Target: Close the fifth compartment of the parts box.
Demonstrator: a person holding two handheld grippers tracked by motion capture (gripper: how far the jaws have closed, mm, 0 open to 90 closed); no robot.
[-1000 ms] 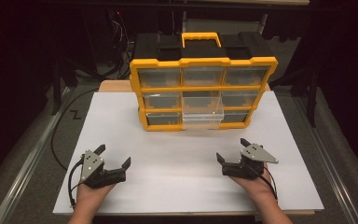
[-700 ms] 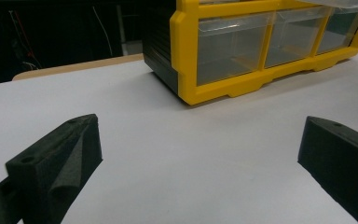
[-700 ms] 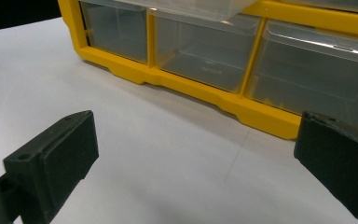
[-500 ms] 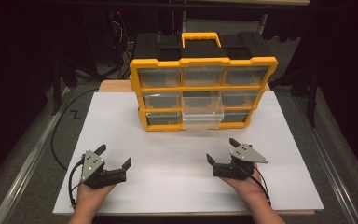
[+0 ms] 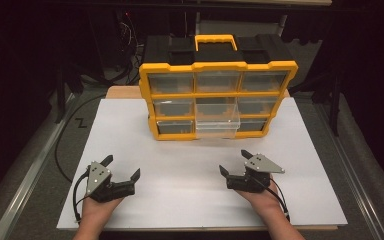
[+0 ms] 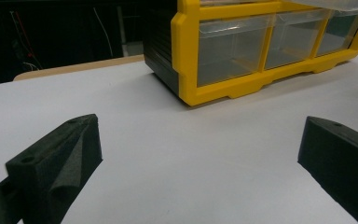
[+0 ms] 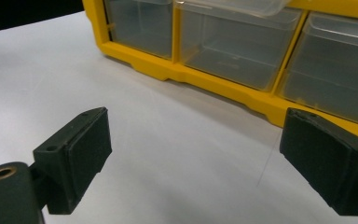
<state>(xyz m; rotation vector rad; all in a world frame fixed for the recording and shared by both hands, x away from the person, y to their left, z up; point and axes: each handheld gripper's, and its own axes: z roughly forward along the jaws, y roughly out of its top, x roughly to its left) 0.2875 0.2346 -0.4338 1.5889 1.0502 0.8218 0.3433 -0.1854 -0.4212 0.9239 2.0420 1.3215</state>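
The left tongs (image 5: 124, 168) rest low over the near left part of the bench (image 5: 180, 165), jaws spread wide with nothing between them but bare white surface; in the left gripper view the two black jaws stand far apart, wedge-shaped blocks of matte, slightly grainy material, each with a small screw hole on top. The right tongs (image 5: 233, 163) sit over the near right part of the bench, also wide apart and holding nothing, though their jaws have just been closing a little; in the right gripper view their flat inner pads look like dark, fine-textured foam. Both point toward the drawer cabinet (image 5: 218, 100), which stands upright at the far middle of the bench, well apart from either gripper. It has a glossy yellow plastic frame, a yellow handle on top, a black body behind, and three rows of three clear, boxy plastic drawers. The bottom middle drawer (image 5: 217, 127) is pulled partly out, jutting past the frame. The bench top is smooth, white and matte.
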